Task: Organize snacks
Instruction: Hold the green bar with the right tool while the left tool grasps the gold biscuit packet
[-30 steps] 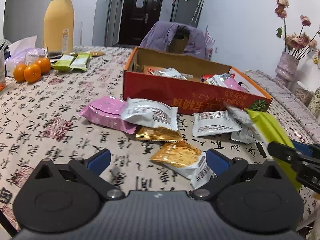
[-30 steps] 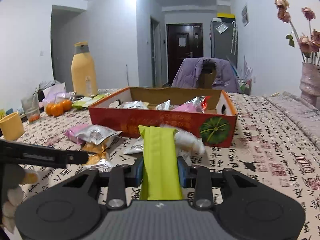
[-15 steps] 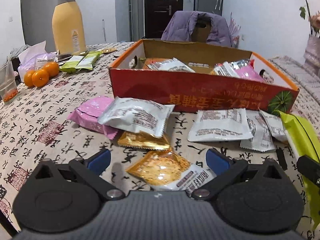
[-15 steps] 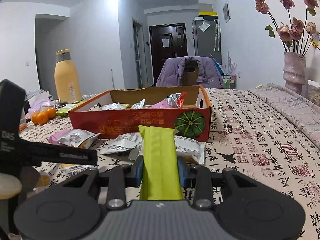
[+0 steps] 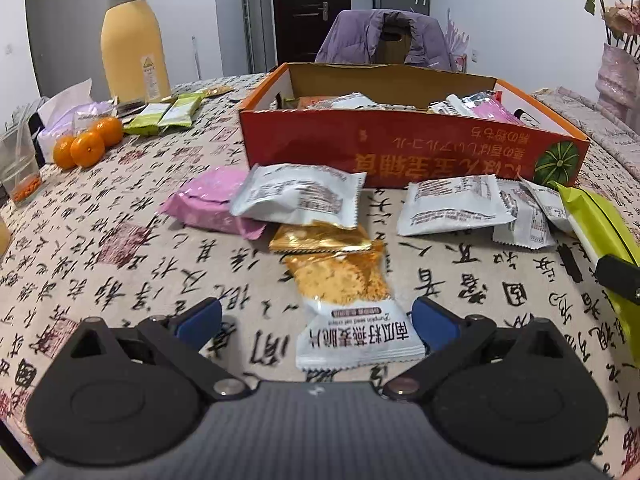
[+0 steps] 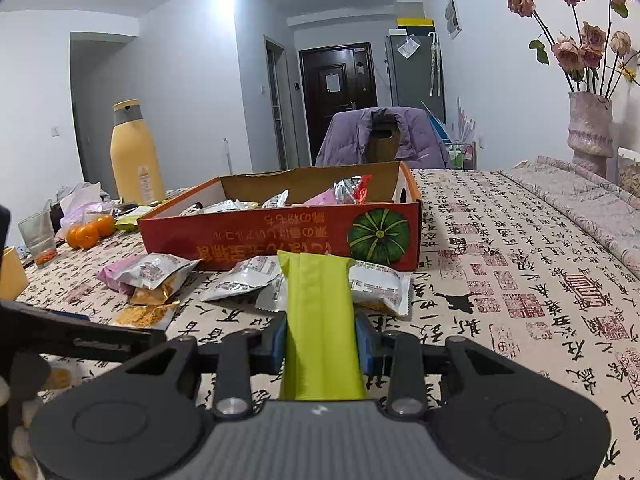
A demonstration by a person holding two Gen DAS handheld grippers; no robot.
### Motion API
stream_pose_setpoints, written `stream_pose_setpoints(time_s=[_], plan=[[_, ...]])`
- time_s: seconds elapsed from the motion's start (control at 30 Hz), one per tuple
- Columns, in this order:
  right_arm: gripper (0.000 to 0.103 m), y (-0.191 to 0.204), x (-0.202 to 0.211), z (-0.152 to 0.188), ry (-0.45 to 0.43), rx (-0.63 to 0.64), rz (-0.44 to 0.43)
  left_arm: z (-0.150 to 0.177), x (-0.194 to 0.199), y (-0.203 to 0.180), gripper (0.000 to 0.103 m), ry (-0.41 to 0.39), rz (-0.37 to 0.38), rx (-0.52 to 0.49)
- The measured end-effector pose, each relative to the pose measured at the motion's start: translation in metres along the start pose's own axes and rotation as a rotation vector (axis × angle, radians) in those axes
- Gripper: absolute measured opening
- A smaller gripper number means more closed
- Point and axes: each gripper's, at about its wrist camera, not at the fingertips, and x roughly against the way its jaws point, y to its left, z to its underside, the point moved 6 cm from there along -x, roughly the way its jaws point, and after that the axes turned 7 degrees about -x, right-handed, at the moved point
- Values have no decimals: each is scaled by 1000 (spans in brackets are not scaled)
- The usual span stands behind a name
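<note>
Left of the red cardboard box (image 5: 408,152), pink (image 5: 208,202), silver (image 5: 298,194) and gold (image 5: 340,276) foil packets lie unsorted; left gripper (image 5: 316,320) fingers are wide. Several packets are inside. Right gripper (image 6: 322,344) fingers clamp a lime-green wrapper (image 6: 320,320) before it.

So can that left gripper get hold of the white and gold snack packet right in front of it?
Probably yes. The left gripper is open, and the white and gold packet lies flat between its blue fingers; nothing covers that near end. Only the far end touches another gold packet.
</note>
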Motion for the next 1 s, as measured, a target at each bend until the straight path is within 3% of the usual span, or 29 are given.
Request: stream_pose_setpoints(time_s=[0.2, 0.27, 0.33, 0.4, 0.7, 1.0], plan=[[34, 2, -1, 1, 2, 1, -3, -2, -3, 4, 95, -7, 32, 8], [34, 2, 0, 1, 1, 3, -3, -4, -4, 2, 85, -19, 45, -2], [34, 3, 0, 1, -1, 4, -2, -7, -2, -2, 57, -35, 77, -28], [34, 2, 1, 0, -3, 4, 0, -7, 2, -7, 42, -49, 110, -57], [34, 5, 1, 0, -2, 11, -6, 1, 23, -14, 41, -132, 179, -107], [34, 12, 2, -9, -23, 26, -15, -23, 51, -13, 41, -236, 197, -109]])
